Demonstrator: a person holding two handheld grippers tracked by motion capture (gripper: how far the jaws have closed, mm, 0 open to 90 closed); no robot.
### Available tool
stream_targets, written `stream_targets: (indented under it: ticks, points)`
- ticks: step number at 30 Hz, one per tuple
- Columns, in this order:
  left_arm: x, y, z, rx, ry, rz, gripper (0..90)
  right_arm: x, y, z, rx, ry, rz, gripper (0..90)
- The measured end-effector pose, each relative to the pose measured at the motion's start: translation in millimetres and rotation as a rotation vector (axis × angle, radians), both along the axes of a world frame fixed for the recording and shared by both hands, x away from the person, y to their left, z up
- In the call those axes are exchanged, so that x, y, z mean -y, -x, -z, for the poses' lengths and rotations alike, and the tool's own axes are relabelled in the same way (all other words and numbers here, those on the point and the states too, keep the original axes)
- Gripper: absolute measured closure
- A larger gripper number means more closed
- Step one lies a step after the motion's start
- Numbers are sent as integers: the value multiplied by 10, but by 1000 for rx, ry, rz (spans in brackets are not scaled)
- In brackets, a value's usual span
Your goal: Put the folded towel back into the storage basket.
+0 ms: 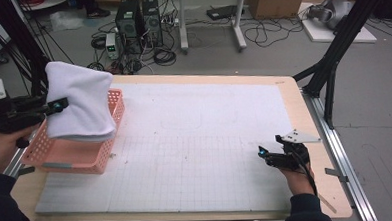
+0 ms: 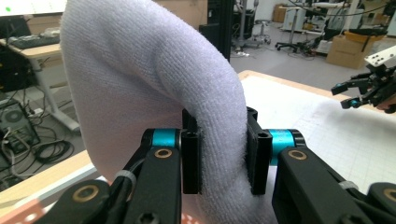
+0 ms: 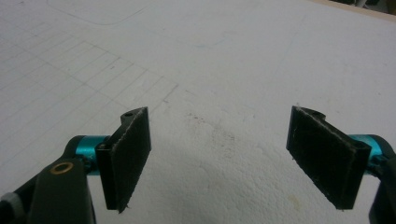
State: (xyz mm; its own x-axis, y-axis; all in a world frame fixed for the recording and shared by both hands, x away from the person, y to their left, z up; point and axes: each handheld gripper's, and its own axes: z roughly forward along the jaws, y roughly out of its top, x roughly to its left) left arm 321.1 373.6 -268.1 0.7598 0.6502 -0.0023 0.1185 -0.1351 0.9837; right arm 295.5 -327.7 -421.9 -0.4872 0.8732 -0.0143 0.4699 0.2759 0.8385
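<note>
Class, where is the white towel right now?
In the high view, the white towel hangs at far left, clamped in the left claw above the pink basket.

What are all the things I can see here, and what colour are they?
towel: 1, white, held up over the basket
basket: 1, pink, left end of the table
mat: 1, white with grid lines, covering the table
table: 1, light wood
computer towers: 2, black, on the floor behind
cardboard box: 1, brown, on the floor behind
left gripper: 1, black, shut on the towel
right gripper: 1, black, open above the mat
</note>
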Motion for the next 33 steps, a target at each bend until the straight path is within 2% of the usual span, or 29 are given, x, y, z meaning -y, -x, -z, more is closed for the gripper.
stream_targets:
  ticks: [4,7,14,22,33]
  points:
    - [-117,23,-51,-2,-10,-9,730,1,-6,9,0,6,2,209]
    - [-175,42,-37,-16,-24,-13,730,-7,-6,11,-2,7,0,208]
    - [-259,59,117,-44,-45,-19,730,-37,-5,14,-4,18,-8,208]
    - [-350,34,262,-89,-94,-44,730,-40,-5,16,-6,19,-6,208]
    - [-229,-8,327,-116,-108,33,729,-40,-4,22,-7,19,-5,208]
